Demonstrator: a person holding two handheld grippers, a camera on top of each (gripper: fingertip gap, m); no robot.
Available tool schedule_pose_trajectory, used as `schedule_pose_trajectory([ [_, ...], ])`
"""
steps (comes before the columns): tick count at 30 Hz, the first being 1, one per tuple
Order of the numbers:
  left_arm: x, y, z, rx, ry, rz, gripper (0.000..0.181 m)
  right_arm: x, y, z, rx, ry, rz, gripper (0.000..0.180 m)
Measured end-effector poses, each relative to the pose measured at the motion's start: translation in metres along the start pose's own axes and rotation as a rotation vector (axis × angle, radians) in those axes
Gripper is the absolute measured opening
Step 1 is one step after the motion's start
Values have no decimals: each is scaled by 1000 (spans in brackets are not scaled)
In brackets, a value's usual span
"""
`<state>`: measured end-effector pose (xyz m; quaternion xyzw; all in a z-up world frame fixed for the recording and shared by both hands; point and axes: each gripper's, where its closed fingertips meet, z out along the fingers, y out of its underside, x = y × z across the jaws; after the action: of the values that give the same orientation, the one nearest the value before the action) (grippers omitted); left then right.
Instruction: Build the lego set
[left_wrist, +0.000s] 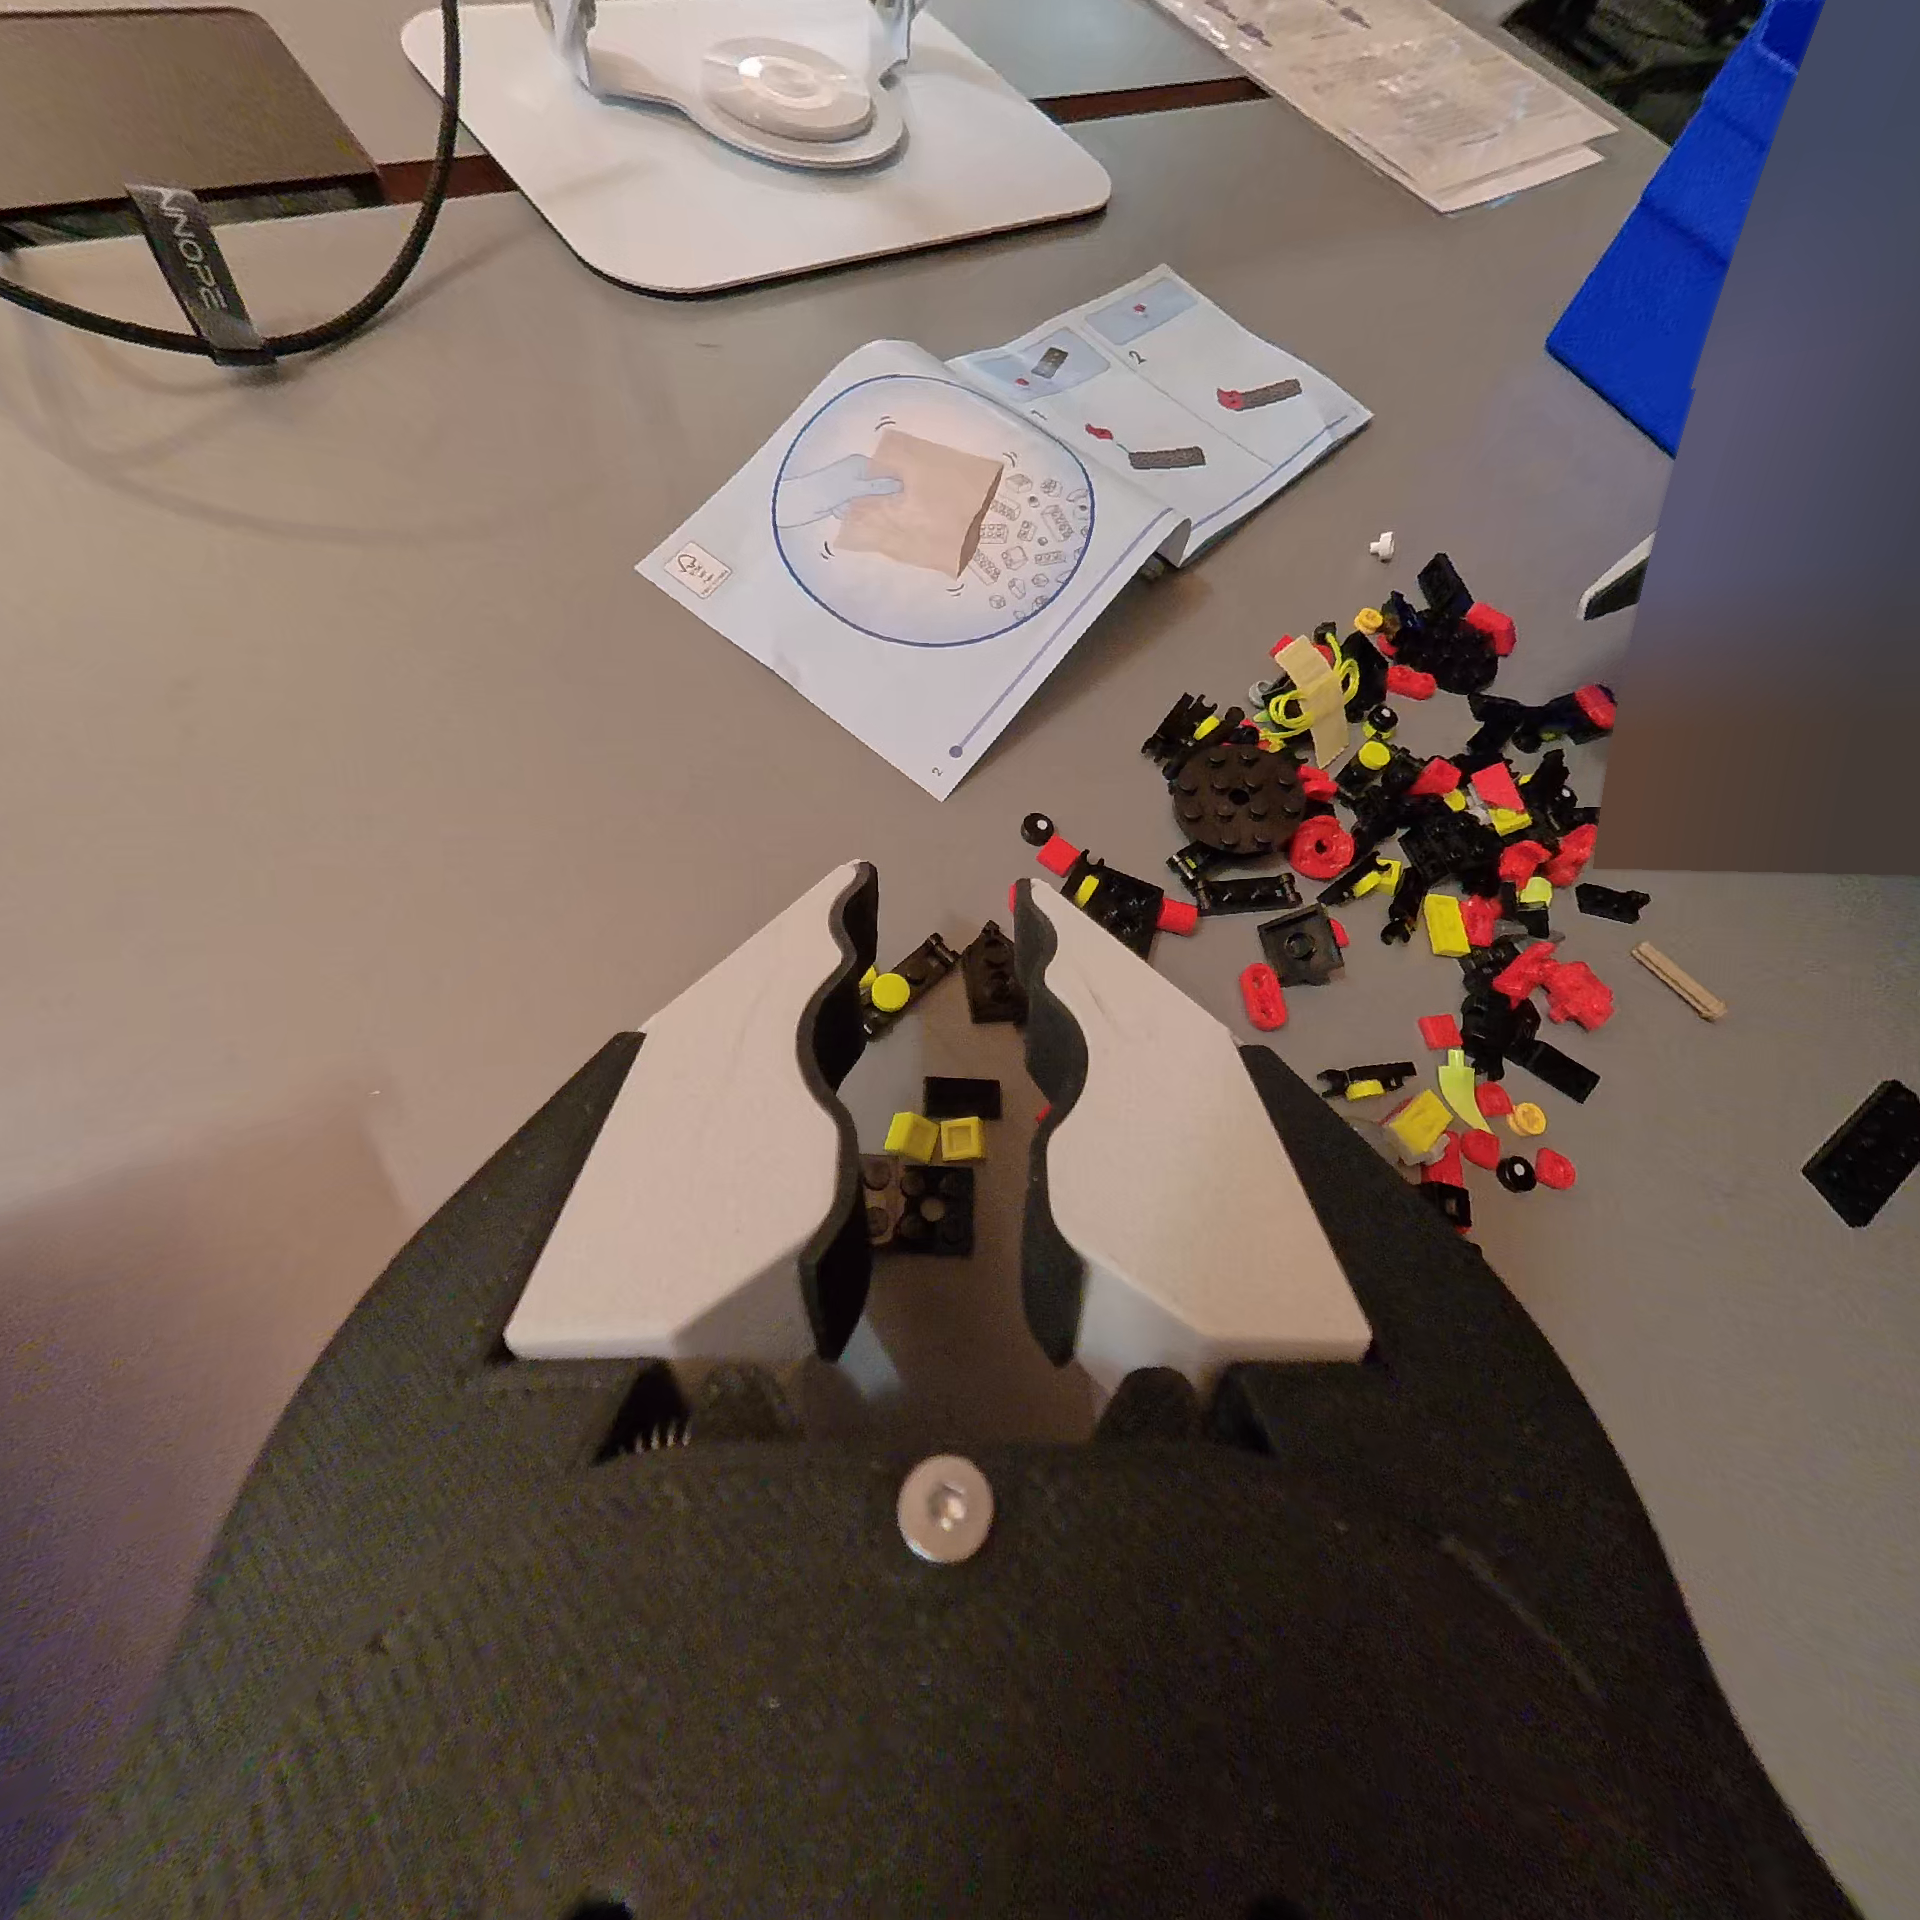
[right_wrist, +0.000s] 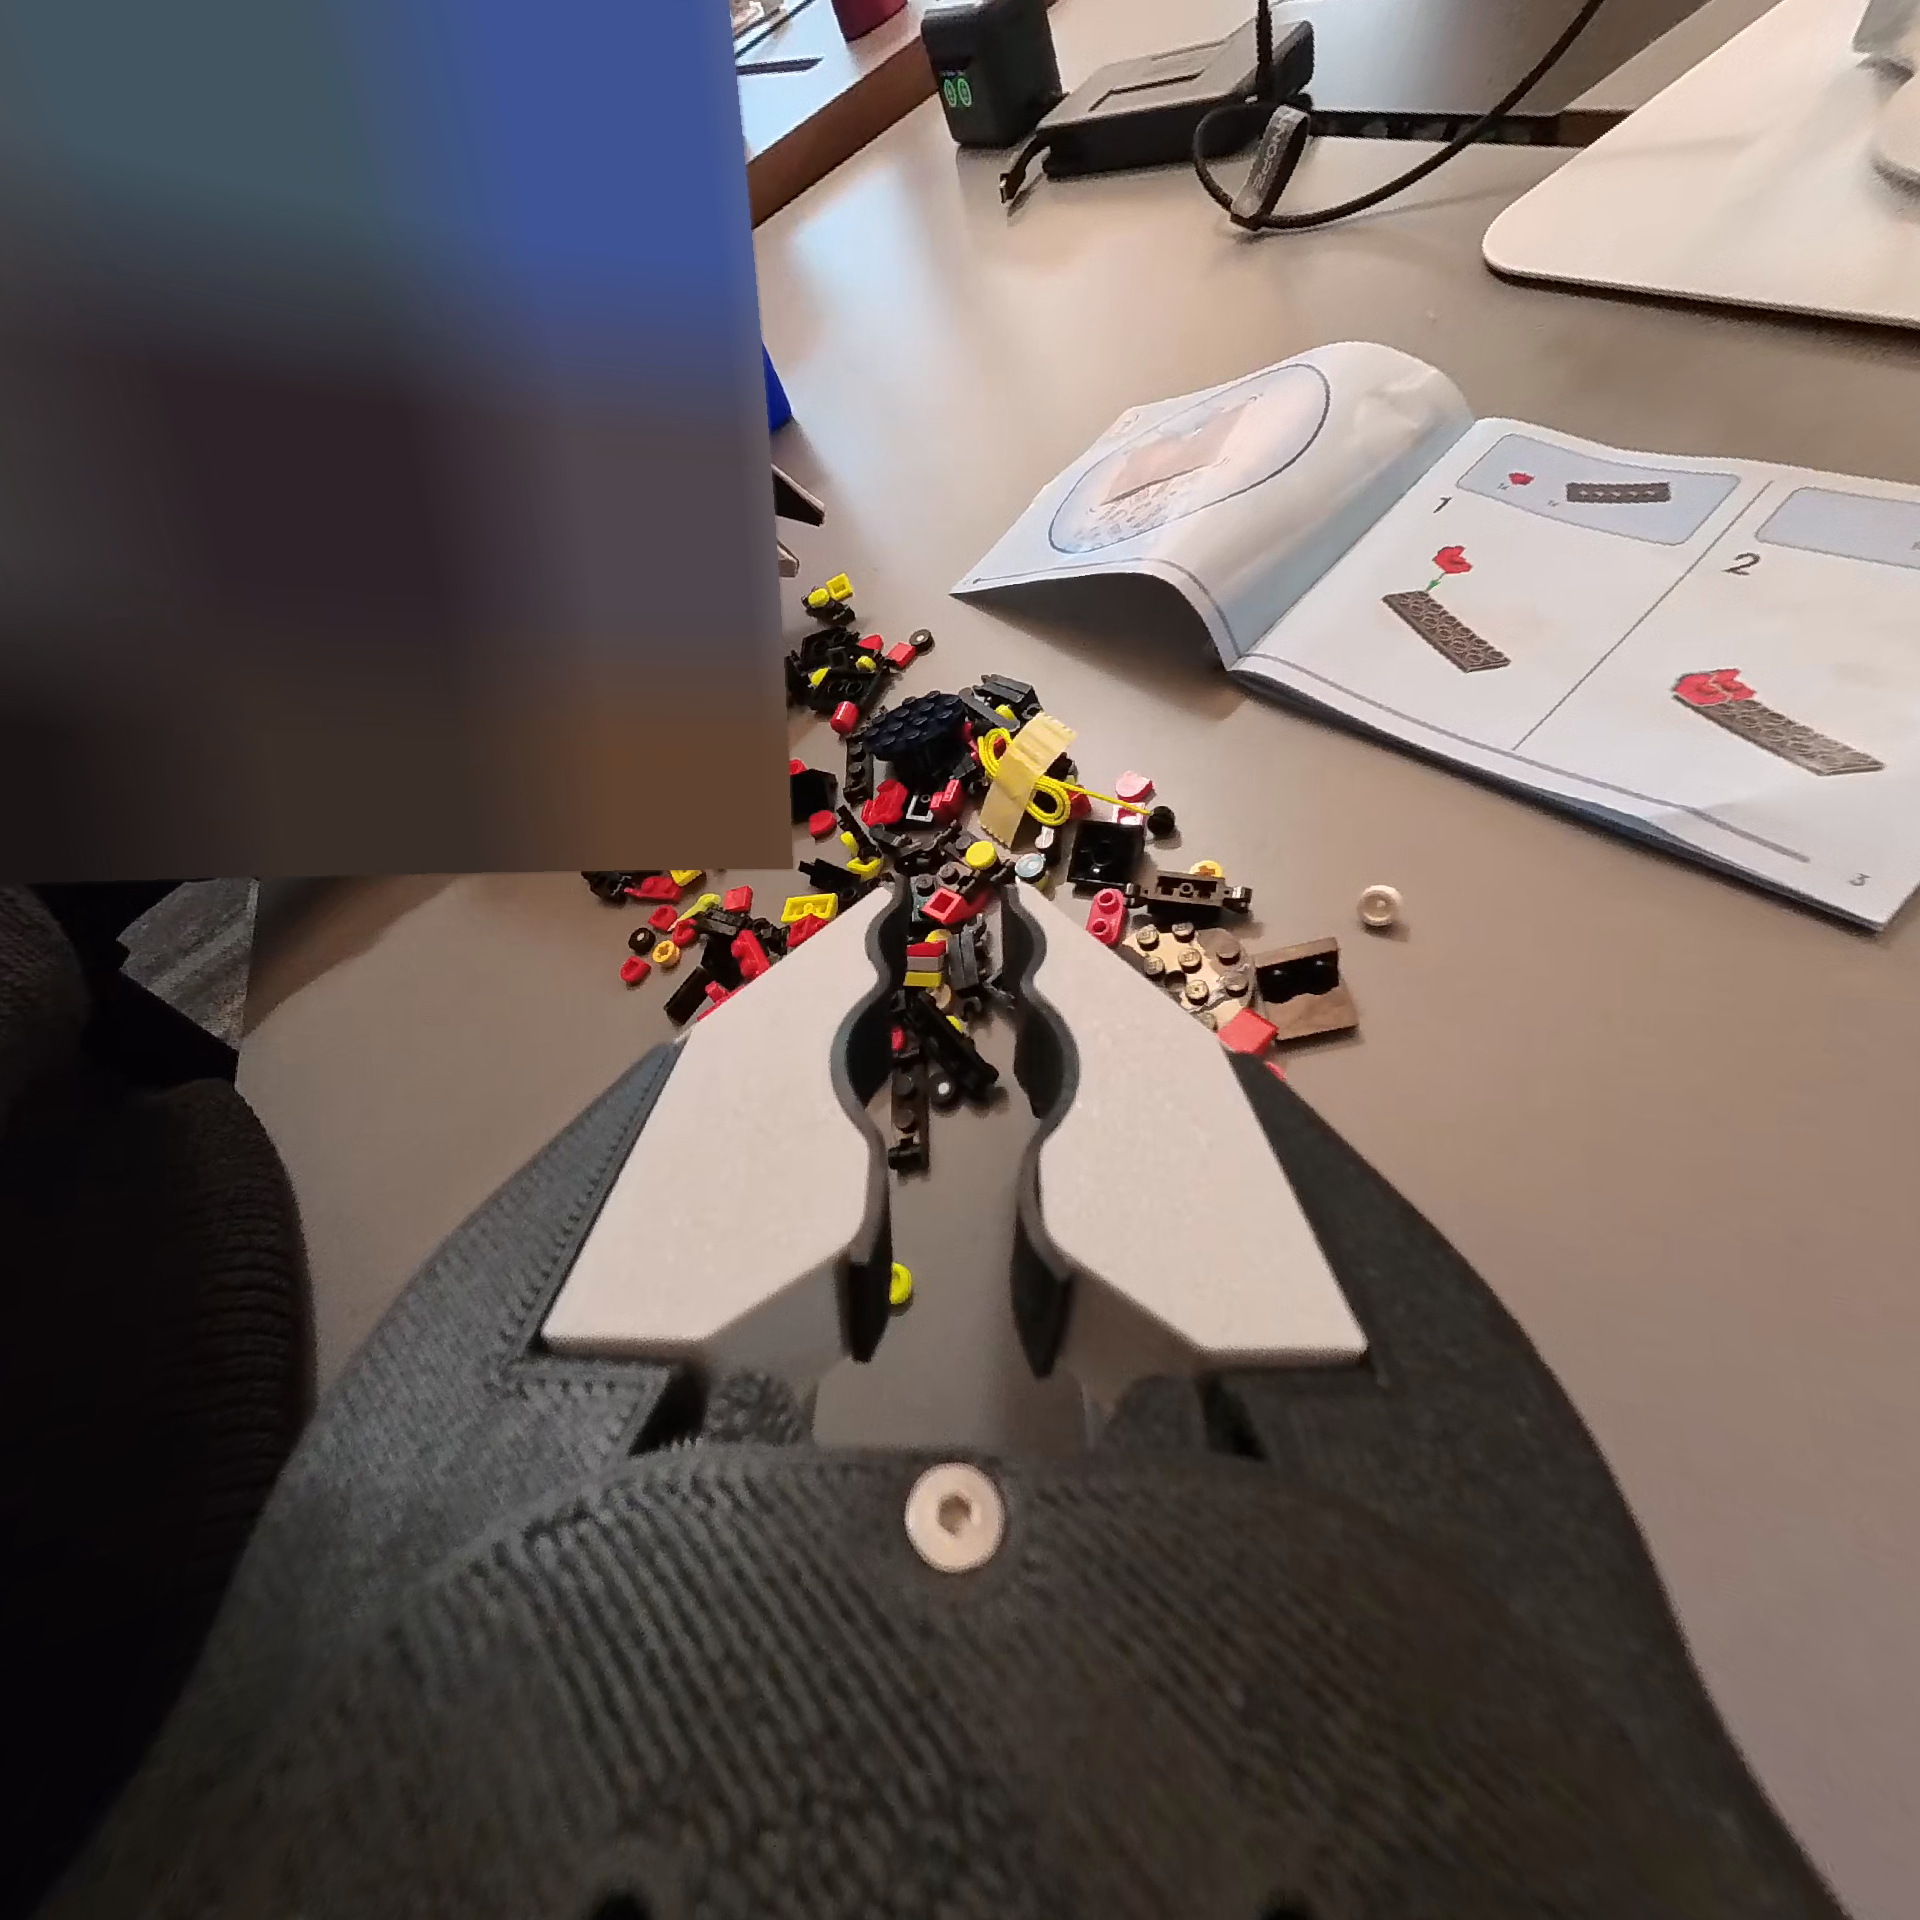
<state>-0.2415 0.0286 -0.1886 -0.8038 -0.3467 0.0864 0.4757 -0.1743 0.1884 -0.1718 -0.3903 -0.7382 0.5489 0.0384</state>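
A scattered pile of small black, red and yellow lego pieces (left_wrist: 1434, 862) lies on the grey table; it also shows in the right wrist view (right_wrist: 935, 810). An open instruction booklet (left_wrist: 987, 520) lies beyond it, also seen in the right wrist view (right_wrist: 1507, 623). My left gripper (left_wrist: 945, 883) is open and empty, held over the pile's left edge, with a few black and yellow pieces (left_wrist: 935, 1132) showing between its fingers. My right gripper (right_wrist: 954, 902) is open and empty, held over the pile. A long black plate (left_wrist: 1860, 1153) lies apart at the right.
A white monitor base (left_wrist: 758, 177) stands at the back, with a black cable (left_wrist: 416, 249) and a dark flat device (left_wrist: 156, 104) to its left. A blue bin (left_wrist: 1683, 260) and a plastic-sleeved sheet (left_wrist: 1403, 94) are at the back right. A tan bar (left_wrist: 1678, 980) lies beside the pile. About 20 cm separates my left fingertips from my right. The long black plate (left_wrist: 1860, 1153) is about 15 cm from my right fingertips and 25 cm from my left.
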Motion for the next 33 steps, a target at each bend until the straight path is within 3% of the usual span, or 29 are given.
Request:
schedule_pose_trajectory([
  [7,1,1,1,-11,1,9,24,3,1,0,-12,27,-26,14],
  [11,1,1,1,-11,1,10,24,23,10,-6,-81,158,-100,10],
  [14,1,1,1,-10,7,3,24,38,4,-13,-55,261,-120,25],
  [18,0,1,1,-8,12,-15,24,44,-1,-18,-22,288,-97,22],
  [22,0,2,2,-15,15,-18,25,66,15,-25,-115,406,-73,18],
  [33,-1,3,3,-27,24,-28,25,56,26,-17,-181,346,-75,11],
])
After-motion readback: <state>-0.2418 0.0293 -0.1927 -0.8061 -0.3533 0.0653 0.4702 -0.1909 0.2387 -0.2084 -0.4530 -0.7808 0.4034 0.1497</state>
